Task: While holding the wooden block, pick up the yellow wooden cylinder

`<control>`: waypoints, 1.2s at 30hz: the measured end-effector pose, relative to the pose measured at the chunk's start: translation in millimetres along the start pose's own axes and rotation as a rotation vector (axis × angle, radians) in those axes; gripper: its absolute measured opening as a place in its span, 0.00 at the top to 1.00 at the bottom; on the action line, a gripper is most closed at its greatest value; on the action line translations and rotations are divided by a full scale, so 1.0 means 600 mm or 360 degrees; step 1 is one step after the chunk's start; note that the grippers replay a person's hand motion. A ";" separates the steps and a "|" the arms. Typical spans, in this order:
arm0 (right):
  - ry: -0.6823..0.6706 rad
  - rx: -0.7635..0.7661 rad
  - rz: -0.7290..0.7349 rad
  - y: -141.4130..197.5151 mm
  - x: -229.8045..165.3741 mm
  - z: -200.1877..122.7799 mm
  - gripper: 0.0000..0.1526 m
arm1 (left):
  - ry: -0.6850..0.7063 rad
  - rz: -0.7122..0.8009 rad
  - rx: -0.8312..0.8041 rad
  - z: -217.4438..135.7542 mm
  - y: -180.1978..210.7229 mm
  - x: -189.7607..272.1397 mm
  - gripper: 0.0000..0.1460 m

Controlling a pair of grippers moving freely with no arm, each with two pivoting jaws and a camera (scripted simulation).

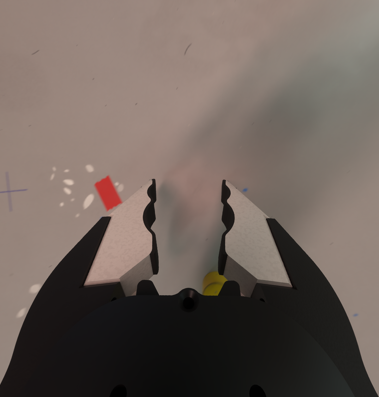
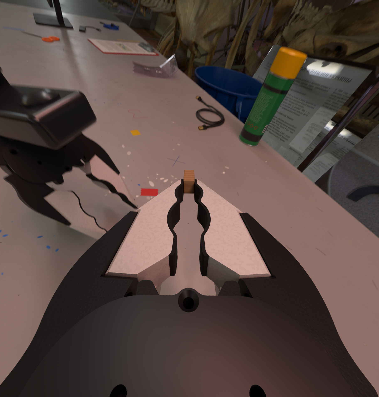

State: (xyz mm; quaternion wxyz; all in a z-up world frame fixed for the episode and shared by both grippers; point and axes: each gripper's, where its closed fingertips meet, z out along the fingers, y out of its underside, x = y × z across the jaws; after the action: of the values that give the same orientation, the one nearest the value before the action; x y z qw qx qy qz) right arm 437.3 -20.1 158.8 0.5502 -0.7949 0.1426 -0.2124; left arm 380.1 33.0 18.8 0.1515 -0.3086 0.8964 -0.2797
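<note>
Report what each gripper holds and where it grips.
The right gripper pinches the wooden block by its lower sides at the fingertips. The left gripper is open and empty.

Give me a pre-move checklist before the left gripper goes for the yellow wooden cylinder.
1. Small orange-brown wooden block pinched at the right gripper tips: ok.
2. Left gripper open: ok.
3. Nothing between the left gripper's fingers: ok.
4. Yellow wooden cylinder centred between the fingers: not ok; it shows low, near the right finger's base.
5. Cylinder upright or lying: cannot tell, mostly hidden.
6. Left gripper's height over the pale table: cannot tell.
</note>
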 end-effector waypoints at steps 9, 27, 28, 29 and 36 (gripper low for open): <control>0.0049 0.0234 0.0032 -0.108 0.042 -0.127 0.95 | 0.0218 0.0112 0.0047 0.038 -0.104 0.098 0.57; 0.0018 0.0540 0.0026 -0.186 0.052 -0.261 0.95 | 0.0668 -0.0417 -0.0178 -0.057 0.018 0.210 0.68; 0.0011 0.0547 0.0022 -0.189 0.050 -0.262 0.95 | 0.0656 -0.0464 -0.0174 -0.069 0.033 0.208 0.68; 0.0003 0.0555 0.0020 -0.191 0.047 -0.264 0.95 | 0.0641 -0.0511 -0.0170 -0.080 0.047 0.205 0.68; -0.0027 0.0579 -0.0013 -0.201 0.032 -0.273 0.95 | 0.0422 -0.0732 -0.0143 -0.135 0.120 0.159 0.69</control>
State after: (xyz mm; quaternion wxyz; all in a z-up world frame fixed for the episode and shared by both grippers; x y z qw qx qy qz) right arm 372.3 -119.5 325.0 0.6853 -0.6845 0.0939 -0.2302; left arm 237.6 52.2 31.3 -0.0487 -0.4712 0.8263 -0.3047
